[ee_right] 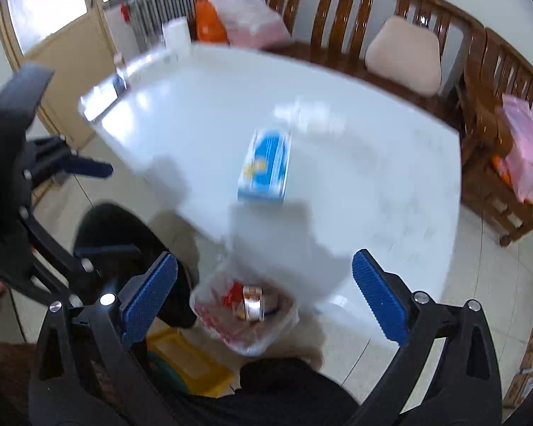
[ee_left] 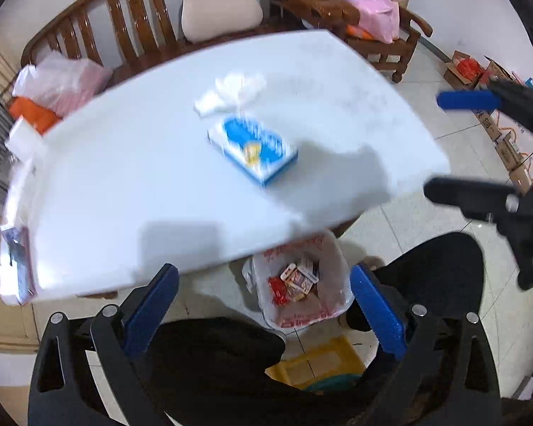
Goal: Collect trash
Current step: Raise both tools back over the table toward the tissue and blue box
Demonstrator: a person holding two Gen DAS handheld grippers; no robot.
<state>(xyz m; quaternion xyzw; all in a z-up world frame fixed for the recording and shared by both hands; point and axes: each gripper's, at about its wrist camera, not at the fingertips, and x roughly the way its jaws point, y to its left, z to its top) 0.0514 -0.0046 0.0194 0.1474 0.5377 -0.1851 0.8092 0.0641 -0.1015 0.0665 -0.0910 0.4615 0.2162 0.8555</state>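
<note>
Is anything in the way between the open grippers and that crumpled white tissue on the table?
Only the blue tissue box sits on the white table in front of the crumpled tissue; otherwise nothing visible blocks it.

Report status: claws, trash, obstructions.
Left claw, right claw open, empty. Wrappers in lined trash bin. Crumpled tissue, tissue box on table. Nothing obstructing.
</note>
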